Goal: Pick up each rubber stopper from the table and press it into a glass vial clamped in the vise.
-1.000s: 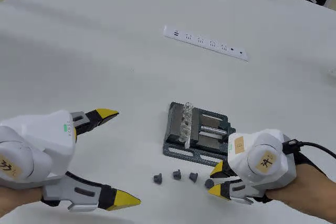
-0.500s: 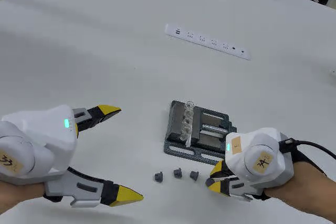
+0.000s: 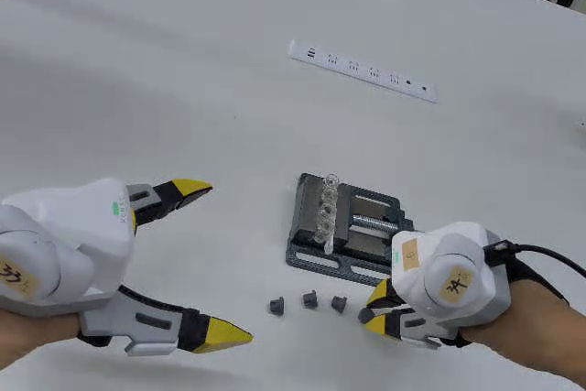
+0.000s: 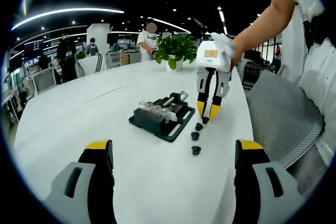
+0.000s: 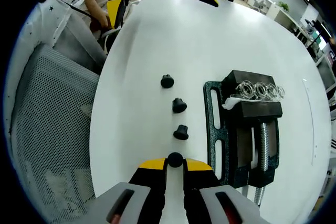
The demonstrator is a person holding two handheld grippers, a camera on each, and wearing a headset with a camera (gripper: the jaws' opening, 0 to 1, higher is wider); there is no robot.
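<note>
Vise [image 3: 346, 231] on the counter [image 3: 183, 89], vials [image 3: 326, 212] in it. Three stoppers [image 3: 309, 300] in a row before it; fourth stopper [image 5: 175, 159] in my right gripper [image 3: 369, 309], at the row's right end. Power strip [image 3: 363, 70] behind.

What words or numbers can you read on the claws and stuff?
"33", probably: handwritten on the yellow sticker on the left claw.
Right claw stickers: handwriting too blurred to read.
Power strip markings: too small.

Open-plan office, ceiling lights [image 4: 68, 15], potted plant [image 4: 176, 50]
</note>
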